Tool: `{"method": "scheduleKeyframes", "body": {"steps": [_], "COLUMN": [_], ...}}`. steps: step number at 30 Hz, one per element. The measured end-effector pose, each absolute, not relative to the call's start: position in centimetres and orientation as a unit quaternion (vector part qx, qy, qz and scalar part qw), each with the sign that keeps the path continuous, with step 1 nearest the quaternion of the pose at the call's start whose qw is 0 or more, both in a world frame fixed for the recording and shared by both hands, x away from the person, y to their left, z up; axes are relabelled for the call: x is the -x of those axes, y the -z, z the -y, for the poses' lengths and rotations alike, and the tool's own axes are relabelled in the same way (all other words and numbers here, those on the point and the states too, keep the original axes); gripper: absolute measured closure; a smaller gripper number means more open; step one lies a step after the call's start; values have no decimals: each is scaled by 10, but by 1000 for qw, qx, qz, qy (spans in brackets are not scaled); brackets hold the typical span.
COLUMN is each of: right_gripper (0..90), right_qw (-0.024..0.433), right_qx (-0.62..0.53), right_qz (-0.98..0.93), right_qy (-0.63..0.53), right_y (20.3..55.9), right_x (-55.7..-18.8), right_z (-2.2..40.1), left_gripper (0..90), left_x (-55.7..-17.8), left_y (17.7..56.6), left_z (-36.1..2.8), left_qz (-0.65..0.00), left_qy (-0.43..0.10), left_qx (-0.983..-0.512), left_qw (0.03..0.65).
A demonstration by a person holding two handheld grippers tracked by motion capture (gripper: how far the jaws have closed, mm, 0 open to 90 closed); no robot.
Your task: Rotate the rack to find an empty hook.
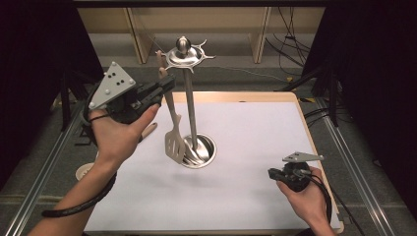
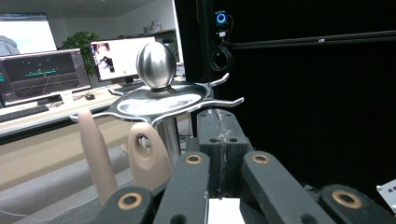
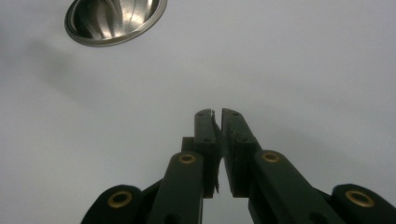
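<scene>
High view: a steel utensil stand (image 1: 189,105) rises from the white table (image 1: 246,187). It has a round base, a thin upright pole and a spiked hook disc with a ball knob on top. I use this stand as the landmark. A beige slotted spatula (image 1: 173,132) hangs from a hook on the stand's left side. Its long axis is nearly vertical, with the blade low beside the base and the handle top up near the disc. The left gripper (image 1: 164,84) is held high, just left of the disc, with its tips at the spatula's upper handle. Whether they pinch the handle cannot be told here. The right gripper (image 1: 272,173) sits low on the table, well to the right of the stand's base and far from the spatula. The left hand is plainly the nearer one.

Left gripper view: the left gripper (image 2: 219,140) has its jaws together with nothing between them. The hook disc (image 2: 163,100) sits just ahead and above. The spatula's looped handle end (image 2: 147,156) lies just left of the jaws, beside them and not clamped. A second beige handle (image 2: 95,149) stands further left.

Right gripper view: the right gripper (image 3: 218,114) has its jaws together and empty, pointing across bare table. The stand's round base (image 3: 114,18) lies well ahead, toward the upper left.
</scene>
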State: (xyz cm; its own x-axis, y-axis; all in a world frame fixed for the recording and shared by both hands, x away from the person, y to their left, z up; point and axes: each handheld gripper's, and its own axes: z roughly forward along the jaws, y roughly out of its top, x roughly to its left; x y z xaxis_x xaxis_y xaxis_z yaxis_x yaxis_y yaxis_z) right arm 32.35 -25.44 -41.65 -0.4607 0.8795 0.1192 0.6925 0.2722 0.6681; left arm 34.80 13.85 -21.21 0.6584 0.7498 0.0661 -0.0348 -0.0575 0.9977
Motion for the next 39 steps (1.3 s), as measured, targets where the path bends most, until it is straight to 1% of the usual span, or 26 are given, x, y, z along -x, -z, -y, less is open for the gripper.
{"method": "scheduleKeyframes", "body": {"steps": [2, 6, 8, 11, 12, 15, 19, 24, 30, 33, 37, 38, 39], "right_gripper": [854, 854, 854, 855, 855, 855, 855, 855, 856, 856, 856, 856, 856], "right_qw": [133, 137, 135, 132, 140, 134, 140, 134, 140, 134, 135, 146, 146], "right_qx": [-498, -499, -495, -510, -499, -505, -499, -505, -497, -502, -498, -484, -484], "right_qz": [-785, -786, -787, -780, -786, -781, -786, -781, -785, -785, -787, -792, -792], "right_qy": [-343, -339, -343, -338, -338, -341, -338, -341, -343, -338, -338, -343, -343], "right_y": [417, 417, 418, 417, 417, 417, 417, 417, 418, 416, 417, 418, 418], "right_x": [-324, -324, -325, -323, -324, -324, -324, -324, -325, -324, -325, -327, -327], "right_z": [255, 255, 256, 253, 255, 253, 255, 253, 254, 254, 256, 257, 257], "left_gripper": [896, 896, 896, 896, 896, 896, 896, 896, 897, 897, 897, 897, 897], "left_x": [-351, -356, -357, -360, -360, -363, -366, -365, -366, -367, -369, -371, -371], "left_y": [212, 213, 213, 214, 214, 215, 215, 215, 214, 214, 214, 214, 214], "left_z": [-136, -135, -134, -134, -134, -135, -136, -136, -138, -140, -144, -145, -145], "left_qz": [-273, -275, -276, -278, -278, -278, -282, -279, -282, -284, -290, -292, -292], "left_qy": [-311, -320, -316, -323, -323, -329, -331, -337, -339, -342, -341, -341, -341], "left_qx": [-658, -659, -660, -660, -660, -660, -659, -662, -663, -665, -663, -663, -663], "left_qw": [629, 623, 623, 619, 619, 615, 613, 609, 605, 601, 600, 600, 600]}}
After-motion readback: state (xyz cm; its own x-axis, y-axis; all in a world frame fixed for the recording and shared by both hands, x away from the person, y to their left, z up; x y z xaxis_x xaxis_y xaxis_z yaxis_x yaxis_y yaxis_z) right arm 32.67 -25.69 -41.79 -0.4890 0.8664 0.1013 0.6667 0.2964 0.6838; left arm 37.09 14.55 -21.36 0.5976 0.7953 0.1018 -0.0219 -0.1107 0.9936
